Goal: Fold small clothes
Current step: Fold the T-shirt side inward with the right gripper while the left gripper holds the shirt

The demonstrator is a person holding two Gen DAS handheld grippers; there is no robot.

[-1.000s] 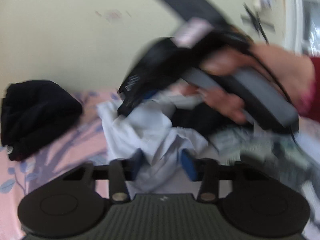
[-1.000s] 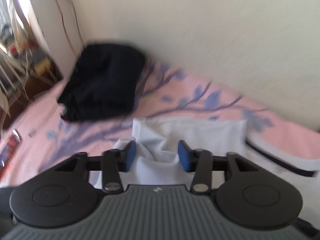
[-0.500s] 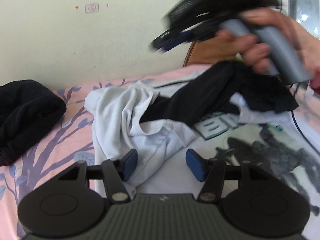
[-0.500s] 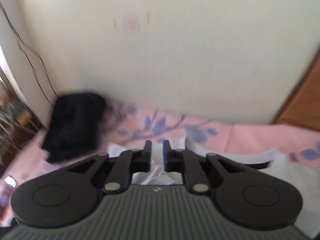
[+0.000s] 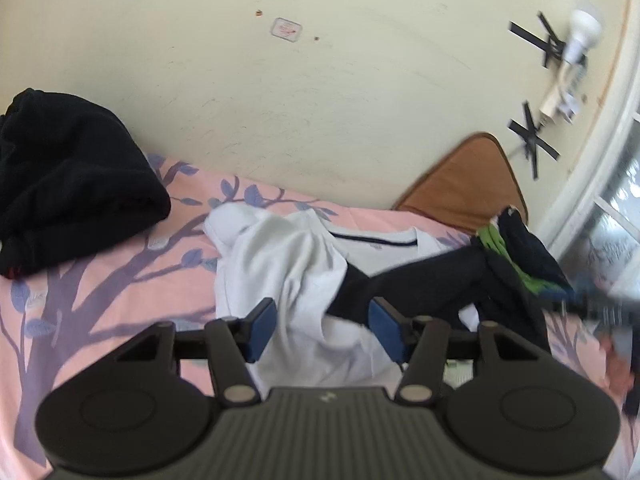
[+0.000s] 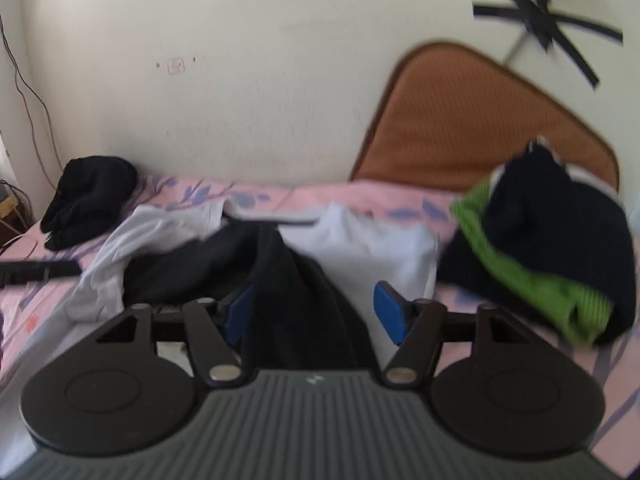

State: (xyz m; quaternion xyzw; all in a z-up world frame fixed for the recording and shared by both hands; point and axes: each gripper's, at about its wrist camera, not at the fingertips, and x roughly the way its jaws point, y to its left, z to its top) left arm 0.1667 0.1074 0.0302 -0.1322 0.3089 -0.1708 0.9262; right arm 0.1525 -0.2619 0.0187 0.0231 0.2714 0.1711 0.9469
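Note:
A crumpled white shirt (image 5: 288, 264) lies on the pink bed sheet (image 5: 100, 304); it also shows in the right wrist view (image 6: 360, 252). A black garment (image 5: 416, 280) lies stretched across it, also seen in the right wrist view (image 6: 296, 300). My left gripper (image 5: 322, 330) is open, its jaws either side of the white shirt. My right gripper (image 6: 314, 314) is open, with the black garment lying between its jaws, not pinched.
A folded black pile (image 5: 68, 184) sits at the far left by the wall (image 5: 320, 100). A green and black bundle (image 6: 560, 248) lies at the right by a brown cushion (image 6: 472, 128). A window (image 5: 612, 208) is at the right.
My right gripper was shut and raised half a second ago; now it is open and low over the black garment. The left gripper stays open over the white shirt.

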